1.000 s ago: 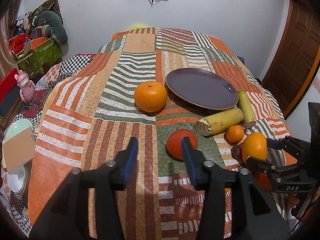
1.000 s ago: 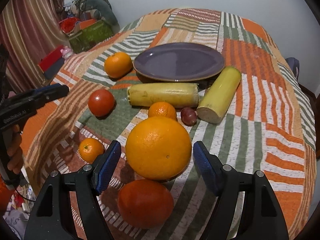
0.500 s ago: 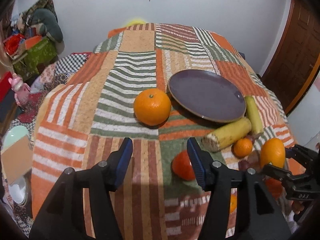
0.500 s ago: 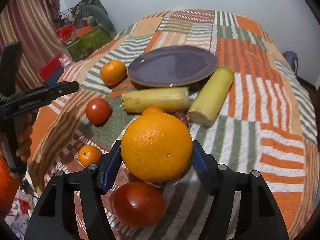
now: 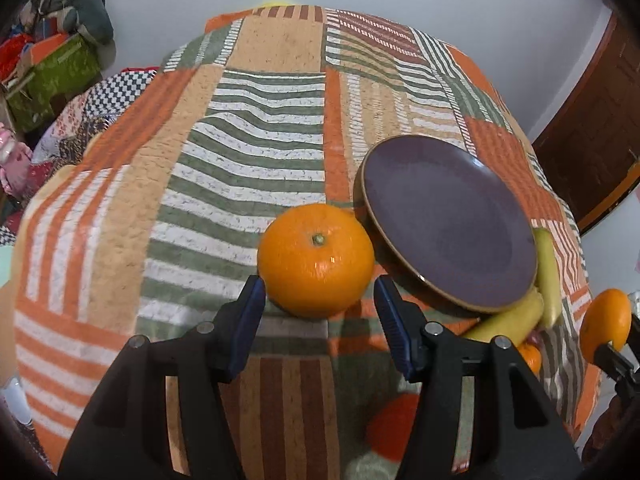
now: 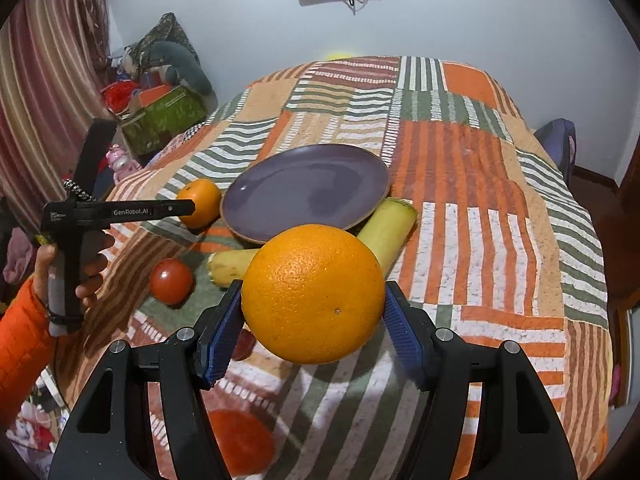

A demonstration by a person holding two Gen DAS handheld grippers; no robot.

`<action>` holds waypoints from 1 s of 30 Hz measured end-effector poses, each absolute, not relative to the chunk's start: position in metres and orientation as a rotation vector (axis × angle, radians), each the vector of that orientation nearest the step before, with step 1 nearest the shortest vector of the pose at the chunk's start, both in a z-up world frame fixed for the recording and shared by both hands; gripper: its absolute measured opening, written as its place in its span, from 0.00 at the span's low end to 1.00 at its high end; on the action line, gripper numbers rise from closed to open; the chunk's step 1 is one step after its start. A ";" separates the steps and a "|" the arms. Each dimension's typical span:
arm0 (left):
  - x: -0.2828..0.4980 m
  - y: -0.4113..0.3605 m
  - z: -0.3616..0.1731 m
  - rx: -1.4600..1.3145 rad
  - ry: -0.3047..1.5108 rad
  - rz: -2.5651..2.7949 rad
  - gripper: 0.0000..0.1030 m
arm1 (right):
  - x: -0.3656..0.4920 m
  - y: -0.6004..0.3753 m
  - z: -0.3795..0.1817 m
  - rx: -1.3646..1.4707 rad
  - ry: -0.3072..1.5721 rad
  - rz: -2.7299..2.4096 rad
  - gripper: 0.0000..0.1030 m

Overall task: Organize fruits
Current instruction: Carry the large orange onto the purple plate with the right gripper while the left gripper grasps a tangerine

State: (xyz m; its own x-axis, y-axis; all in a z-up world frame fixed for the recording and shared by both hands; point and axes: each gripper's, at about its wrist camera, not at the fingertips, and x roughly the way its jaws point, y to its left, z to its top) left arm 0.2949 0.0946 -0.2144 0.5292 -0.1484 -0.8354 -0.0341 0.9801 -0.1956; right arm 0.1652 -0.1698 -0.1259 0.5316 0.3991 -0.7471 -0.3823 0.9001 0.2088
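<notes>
My left gripper [image 5: 318, 304] is open, its blue pads on either side of the near half of a stemmed orange [image 5: 316, 260] that rests on the quilt just left of the purple plate [image 5: 448, 216]. My right gripper [image 6: 314, 316] is shut on a large orange [image 6: 314, 294] and holds it in the air in front of the purple plate [image 6: 308, 188]. The large orange also shows at the right edge of the left wrist view [image 5: 606, 324]. The stemmed orange [image 6: 200, 202] and the left gripper [image 6: 182, 210] show in the right wrist view.
Two pale yellow cut stalks [image 6: 394, 232] [image 6: 230, 266] lie in front of the plate. A red tomato [image 6: 171, 281] sits left of them, another red fruit [image 6: 240, 446] lies low under my right gripper. A small orange [image 5: 530, 356] lies by the stalks. Boxes and clutter [image 6: 160, 112] stand beyond the bed's left side.
My left gripper moved forward from the tomato to straddle the stemmed orange. My right gripper closed on the large orange and lifted it off the quilt.
</notes>
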 end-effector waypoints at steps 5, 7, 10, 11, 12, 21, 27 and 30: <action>0.306 0.095 -0.219 -0.182 1.003 -0.050 0.62 | 0.171 -0.174 -0.133 0.039 0.914 0.458 0.62; 0.308 0.093 -0.220 -0.159 0.994 -0.047 0.63 | 0.172 -0.175 -0.135 0.042 0.917 0.458 0.62; 0.312 0.089 -0.223 -0.128 1.002 -0.046 0.66 | 0.173 -0.175 -0.137 0.044 0.920 0.457 0.62; 0.315 0.089 -0.224 -0.130 1.009 -0.046 0.67 | 0.174 -0.175 -0.138 0.046 0.923 0.459 0.62; 0.318 0.090 -0.225 -0.137 1.014 -0.047 0.68 | 0.174 -0.175 -0.138 0.047 0.925 0.460 0.62; 0.330 0.094 -0.232 -0.186 1.029 -0.050 0.68 | 0.177 -0.176 -0.136 0.040 0.921 0.456 0.62; 0.312 0.082 -0.214 -0.067 0.972 -0.046 0.68 | 0.187 -0.177 -0.129 0.033 0.909 0.443 0.62; 0.302 0.077 -0.198 -0.045 0.934 -0.078 0.68 | 0.193 -0.176 -0.123 0.018 0.893 0.439 0.62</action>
